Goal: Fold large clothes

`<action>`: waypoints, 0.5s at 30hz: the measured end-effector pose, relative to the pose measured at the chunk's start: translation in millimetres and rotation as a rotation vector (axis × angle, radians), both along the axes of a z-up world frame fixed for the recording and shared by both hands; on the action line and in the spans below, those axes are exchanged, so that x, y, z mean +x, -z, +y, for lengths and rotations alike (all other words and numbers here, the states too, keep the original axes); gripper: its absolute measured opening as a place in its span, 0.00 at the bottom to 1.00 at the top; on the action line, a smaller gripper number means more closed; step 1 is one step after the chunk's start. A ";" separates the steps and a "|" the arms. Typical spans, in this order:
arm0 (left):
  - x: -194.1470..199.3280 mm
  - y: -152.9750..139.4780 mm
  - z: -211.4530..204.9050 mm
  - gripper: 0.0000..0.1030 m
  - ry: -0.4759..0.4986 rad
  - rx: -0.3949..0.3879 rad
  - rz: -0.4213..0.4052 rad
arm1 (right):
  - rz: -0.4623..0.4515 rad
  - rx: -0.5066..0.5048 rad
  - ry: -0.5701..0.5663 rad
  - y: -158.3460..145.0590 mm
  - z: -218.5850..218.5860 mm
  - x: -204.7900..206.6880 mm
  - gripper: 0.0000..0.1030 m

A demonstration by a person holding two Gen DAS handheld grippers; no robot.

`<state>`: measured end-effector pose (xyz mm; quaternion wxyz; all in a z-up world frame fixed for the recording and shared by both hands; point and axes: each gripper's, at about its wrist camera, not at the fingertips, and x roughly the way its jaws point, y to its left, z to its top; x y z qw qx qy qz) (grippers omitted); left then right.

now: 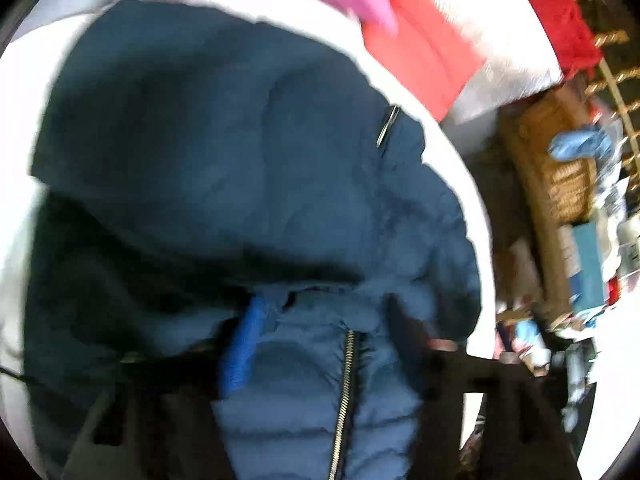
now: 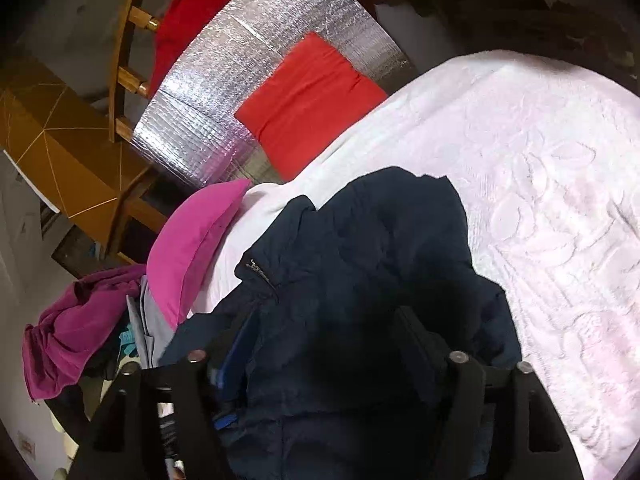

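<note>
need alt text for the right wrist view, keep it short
A dark navy puffer jacket lies bunched on a white textured bedspread, filling the gap between the right gripper's open black fingers. Beyond it sit a pink pillow, a folded red cloth and a silver foil mat.

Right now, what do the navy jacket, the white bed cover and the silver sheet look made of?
Navy jacket: matte quilted synthetic shell, probably padded; metal zipper.
White bed cover: soft textile, embossed leaf pattern.
Silver sheet: reflective foil, gridded texture, likely insulation.
</note>
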<state>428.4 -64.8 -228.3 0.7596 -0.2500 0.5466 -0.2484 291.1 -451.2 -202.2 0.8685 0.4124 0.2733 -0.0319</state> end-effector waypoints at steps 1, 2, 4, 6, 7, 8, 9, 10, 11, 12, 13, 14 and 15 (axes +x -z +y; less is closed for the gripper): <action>-3.5 -6.2 9.6 0.71 -0.012 -0.022 -0.010 | -0.005 -0.010 0.004 -1.5 0.5 -1.1 0.73; -3.7 -10.9 19.0 0.71 -0.025 -0.045 -0.012 | -0.006 -0.016 0.004 -1.9 0.9 -1.5 0.73; -1.0 -15.1 49.0 0.73 -0.098 -0.109 -0.004 | -0.009 -0.025 -0.007 -2.1 3.8 -0.6 0.73; 6.7 -11.5 75.3 0.75 -0.196 -0.128 0.004 | -0.008 -0.050 -0.018 -2.6 8.7 1.3 0.73; 11.0 -6.5 88.5 0.75 -0.246 -0.131 0.023 | -0.007 -0.067 -0.021 -2.4 11.6 1.4 0.73; 14.6 -0.4 100.3 0.75 -0.290 -0.142 0.047 | -0.006 -0.082 -0.024 -2.7 13.5 2.7 0.73; 17.1 5.8 109.6 0.75 -0.325 -0.159 0.061 | -0.005 -0.099 -0.028 -3.0 16.6 4.2 0.73; 21.7 12.5 120.9 0.75 -0.365 -0.169 0.077 | -0.004 -0.113 -0.036 -2.9 20.2 6.7 0.73; 25.5 16.8 127.6 0.75 -0.394 -0.168 0.093 | -0.005 -0.115 -0.042 -2.3 22.4 8.6 0.73; 27.9 21.4 133.7 0.75 -0.427 -0.180 0.110 | -0.007 -0.110 -0.048 -1.3 24.1 10.9 0.73; 30.8 25.7 140.1 0.75 -0.448 -0.209 0.118 | -0.006 -0.101 -0.055 0.9 26.5 14.0 0.73; 31.2 28.3 141.8 0.75 -0.451 -0.228 0.121 | -0.002 -0.098 -0.057 2.7 27.7 16.2 0.73; 35.3 31.3 140.9 0.75 -0.451 -0.235 0.131 | 0.004 -0.096 -0.059 5.1 29.6 19.2 0.73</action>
